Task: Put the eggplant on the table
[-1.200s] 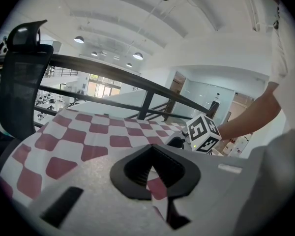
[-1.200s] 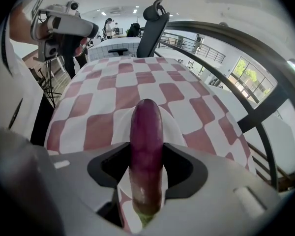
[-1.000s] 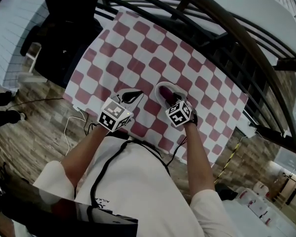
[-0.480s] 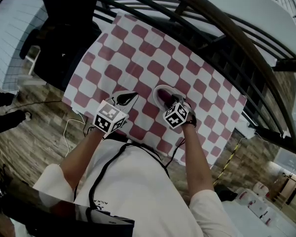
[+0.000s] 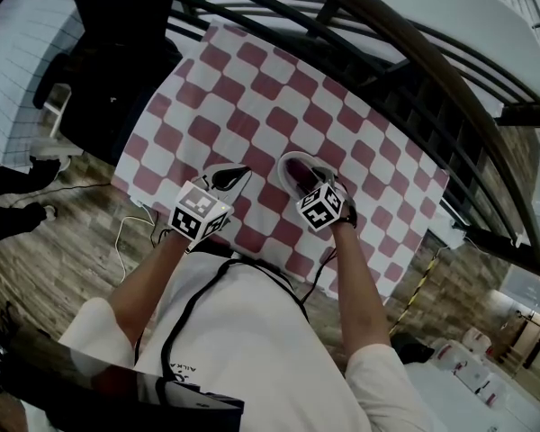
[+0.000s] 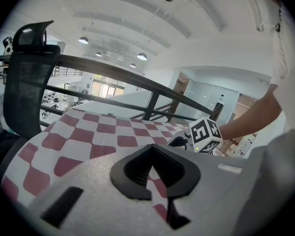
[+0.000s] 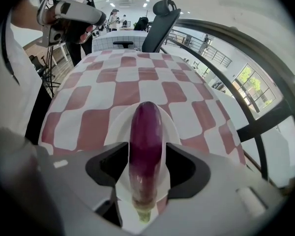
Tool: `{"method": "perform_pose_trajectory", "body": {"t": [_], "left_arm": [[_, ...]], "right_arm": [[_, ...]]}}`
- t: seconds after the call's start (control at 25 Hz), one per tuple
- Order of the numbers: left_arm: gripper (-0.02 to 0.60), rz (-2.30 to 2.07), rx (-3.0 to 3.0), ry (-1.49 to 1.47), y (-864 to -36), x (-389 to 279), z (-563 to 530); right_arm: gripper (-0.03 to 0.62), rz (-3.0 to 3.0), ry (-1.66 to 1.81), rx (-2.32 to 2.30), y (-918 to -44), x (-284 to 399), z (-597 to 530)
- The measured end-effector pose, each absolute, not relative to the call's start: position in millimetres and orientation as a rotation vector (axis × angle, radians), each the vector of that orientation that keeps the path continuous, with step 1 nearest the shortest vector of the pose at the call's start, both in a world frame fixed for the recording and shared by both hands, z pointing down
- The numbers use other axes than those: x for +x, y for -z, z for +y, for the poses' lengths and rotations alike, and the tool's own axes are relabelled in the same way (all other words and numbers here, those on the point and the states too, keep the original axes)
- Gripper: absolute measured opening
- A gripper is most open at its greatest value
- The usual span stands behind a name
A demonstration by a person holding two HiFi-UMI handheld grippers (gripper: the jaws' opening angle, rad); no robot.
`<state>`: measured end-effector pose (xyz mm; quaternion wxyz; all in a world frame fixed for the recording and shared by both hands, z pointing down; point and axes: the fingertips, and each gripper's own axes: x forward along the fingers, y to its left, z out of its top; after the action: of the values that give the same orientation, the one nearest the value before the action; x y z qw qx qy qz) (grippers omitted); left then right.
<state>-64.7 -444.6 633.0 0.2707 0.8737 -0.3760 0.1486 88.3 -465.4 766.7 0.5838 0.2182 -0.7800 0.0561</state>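
One glossy purple eggplant (image 7: 146, 141) lies between the right gripper's (image 7: 147, 168) just-opened fingers (image 7: 188, 168); left gripper's (image 6: 151, 152) fingers (image 6: 132, 173) together.

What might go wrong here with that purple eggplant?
The jaws of the right tool have just been opening, with the eggplant between them on the white plate. If they close off-centre, the smooth, rounded eggplant may slip or roll. Lifting carelessly might also drag the plate across the checked cloth.

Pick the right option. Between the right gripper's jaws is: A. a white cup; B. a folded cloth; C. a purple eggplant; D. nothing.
C: the right gripper view shows the purple eggplant lying lengthwise between the jaws of the right gripper, which have just been opening, over a white plate.
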Motion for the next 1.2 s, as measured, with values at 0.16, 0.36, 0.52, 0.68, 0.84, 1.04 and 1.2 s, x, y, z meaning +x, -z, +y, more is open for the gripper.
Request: {"method": "perform_pose_trajectory", "body": {"t": [0.16, 0.36, 0.52, 0.68, 0.84, 1.04, 1.2], "left_arm": [[0.006, -1.006, 2.355, -0.408, -635, -63, -443], [0.006, -0.981, 2.378, -0.408, -630, -53, -441], [0.006, -0.949, 2.406, -0.393, -623, -39, -440], [0.006, -0.944, 2.422, -0.390, -615, -27, -432], [0.008, -0.953, 2.455, -0.384, -603, -16, -428], [0.006, -0.969, 2.477, -0.393, -592, -3, -417], [0.006, -0.984, 2.489, -0.381, -580, 9, -402]], "right_arm": [[0.249, -1.843, -0.146, 0.534, -760, 88, -465], [0.243, -1.888, -0.194, 0.606, -748, 89, -460], [0.205, -1.959, -0.259, 0.723, -729, 92, -463], [0.149, -2.018, -0.316, 0.803, -712, 95, -453], [0.094, -2.063, -0.365, 0.865, -699, 103, -441], [0.033, -2.133, -0.433, 0.959, -677, 114, -421], [0.006, -2.182, -0.449, 1.028, -659, 127, -401]]}}
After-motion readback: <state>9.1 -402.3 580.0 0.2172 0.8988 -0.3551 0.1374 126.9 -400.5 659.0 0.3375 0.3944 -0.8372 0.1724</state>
